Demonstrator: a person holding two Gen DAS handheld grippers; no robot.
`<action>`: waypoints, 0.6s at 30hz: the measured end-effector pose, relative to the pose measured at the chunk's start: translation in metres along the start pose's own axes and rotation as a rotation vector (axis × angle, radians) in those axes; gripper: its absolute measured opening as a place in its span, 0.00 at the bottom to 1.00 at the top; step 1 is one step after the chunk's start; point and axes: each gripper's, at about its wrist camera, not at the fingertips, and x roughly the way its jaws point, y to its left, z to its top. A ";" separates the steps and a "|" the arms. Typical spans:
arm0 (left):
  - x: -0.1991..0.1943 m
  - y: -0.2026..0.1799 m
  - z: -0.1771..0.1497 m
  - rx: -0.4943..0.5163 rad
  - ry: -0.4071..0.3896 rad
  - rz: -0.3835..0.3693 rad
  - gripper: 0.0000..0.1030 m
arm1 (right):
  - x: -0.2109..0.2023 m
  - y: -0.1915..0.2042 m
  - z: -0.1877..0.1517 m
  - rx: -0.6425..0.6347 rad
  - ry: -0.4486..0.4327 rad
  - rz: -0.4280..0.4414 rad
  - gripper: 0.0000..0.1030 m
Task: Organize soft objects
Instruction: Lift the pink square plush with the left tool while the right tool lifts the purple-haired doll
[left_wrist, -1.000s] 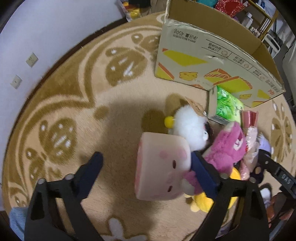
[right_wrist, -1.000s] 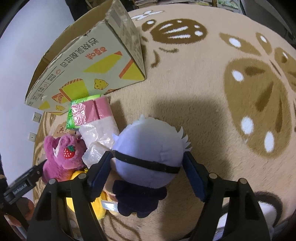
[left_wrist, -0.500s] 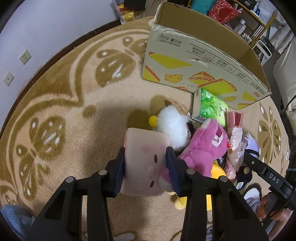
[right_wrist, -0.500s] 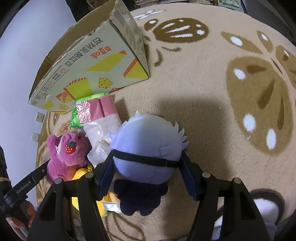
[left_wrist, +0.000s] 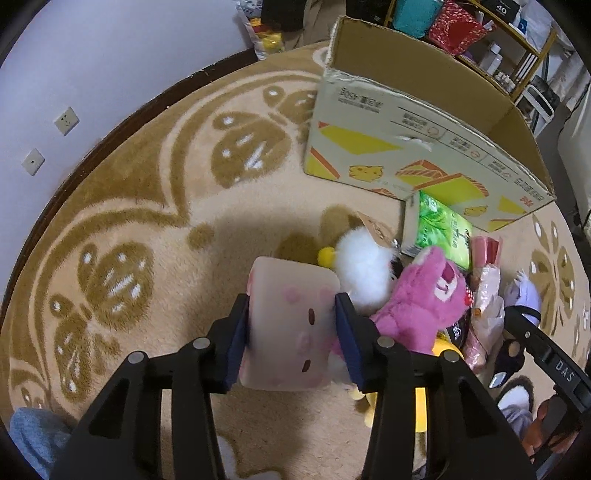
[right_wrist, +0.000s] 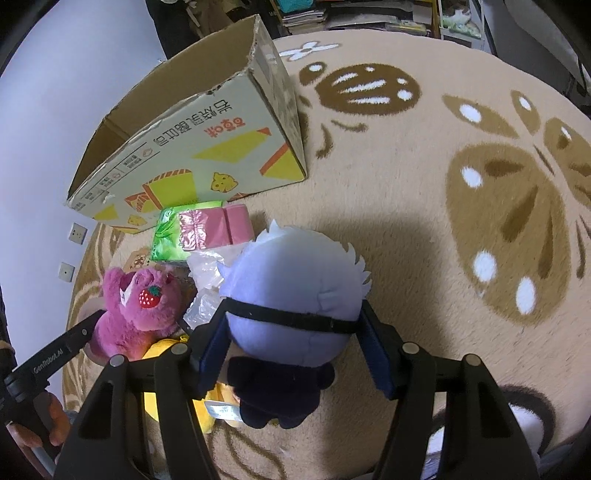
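Note:
My left gripper (left_wrist: 291, 332) is shut on a pale pink square plush with a face (left_wrist: 291, 321), squeezing its sides just above the rug. Beside it lie a white fluffy plush (left_wrist: 364, 266) and a magenta bear (left_wrist: 424, 299), which also shows in the right wrist view (right_wrist: 140, 310). My right gripper (right_wrist: 295, 350) is shut on a lavender-haired doll with a black blindfold (right_wrist: 291, 295), its dark body hanging below. An open cardboard box (left_wrist: 417, 122) stands behind the pile; it also shows in the right wrist view (right_wrist: 195, 136).
A green packet (left_wrist: 439, 229), a pink wrapped pack (right_wrist: 218, 227), clear plastic bags (right_wrist: 207, 280) and a yellow plush (right_wrist: 162, 350) lie in the pile by the box. The round patterned rug (right_wrist: 461, 184) spreads around. A wall with sockets (left_wrist: 66, 120) runs behind.
My left gripper has closed from wide open onto the pink square plush. My right gripper has closed further on the lavender doll and lifted it slightly.

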 end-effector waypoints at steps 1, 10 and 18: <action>0.000 0.001 0.001 0.000 -0.005 0.006 0.44 | 0.000 0.000 0.000 -0.001 -0.001 0.001 0.67; -0.004 0.003 0.003 -0.004 -0.064 0.025 0.36 | -0.011 0.006 0.001 -0.027 -0.054 0.004 0.66; -0.037 -0.007 0.002 0.056 -0.209 0.094 0.28 | -0.025 0.011 0.003 -0.045 -0.105 0.023 0.65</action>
